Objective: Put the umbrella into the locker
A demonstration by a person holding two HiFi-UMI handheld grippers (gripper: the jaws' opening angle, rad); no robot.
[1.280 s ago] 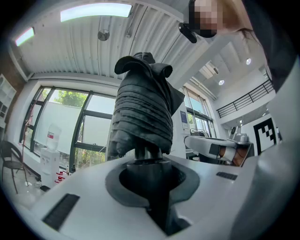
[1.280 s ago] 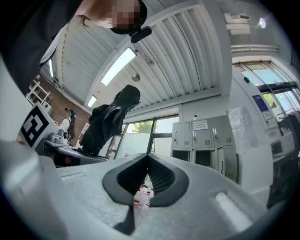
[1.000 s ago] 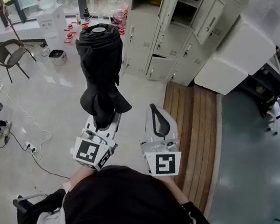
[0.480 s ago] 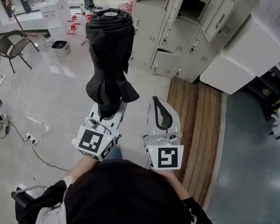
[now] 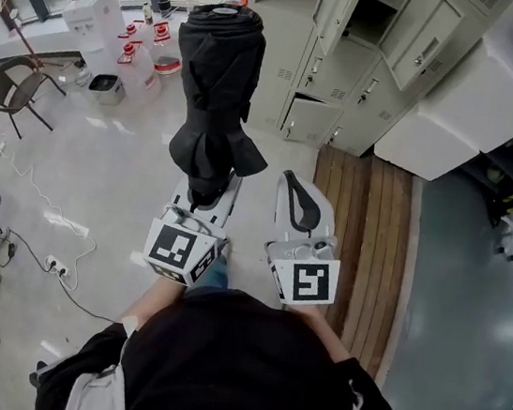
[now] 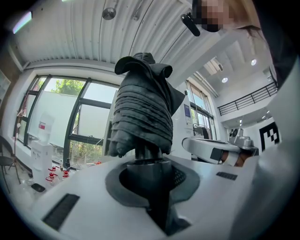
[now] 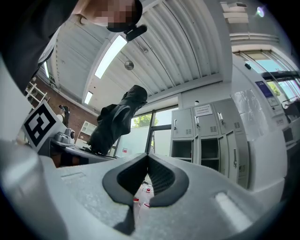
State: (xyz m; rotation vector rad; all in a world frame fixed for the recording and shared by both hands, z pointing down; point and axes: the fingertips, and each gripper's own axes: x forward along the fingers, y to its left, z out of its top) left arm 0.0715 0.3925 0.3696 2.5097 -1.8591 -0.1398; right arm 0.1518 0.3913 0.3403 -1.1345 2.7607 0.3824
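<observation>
Black cloth: the folded umbrella (image 5: pixel 218 90), wrapped into a thick bundle, sticks out ahead of the person from its narrow end.
Left tongs: the left tongs (image 5: pixel 207 204) pinch the umbrella by its handle end; in the left gripper view the dark stem sits squeezed between the pads of these tongs (image 6: pixel 152 180), with the pleated bundle (image 6: pixel 143 117) rising beyond them.
Right tongs: the right tongs (image 5: pixel 294 205) are pressed together with nothing between them; in the right gripper view their pads (image 7: pixel 148 164) meet at the tip and only the room shows through the small slit below.
Where the umbrella is: in the air above the pale floor (image 5: pixel 119 171), carried by the left tongs alone, to the left of the right tongs and apart from them.
Lockers: a bank of grey lockers (image 5: pixel 350 80) stands ahead and a little to the right, beyond a wooden platform (image 5: pixel 358 223); the right gripper view shows some open compartments (image 7: pixel 182 150) among closed doors.
Done so far: the umbrella is picked up and firmly held, and the person faces roughly toward the lockers.
Left to do: I judge the carry unfinished. The umbrella is well apart from any compartment, so it has yet to be brought up to an open one, slid inside and let go.
Likely need: the bundle looks long next to a compartment mouth, so it may have to go in end first; the free right tongs could steady it or hold a door.
</observation>
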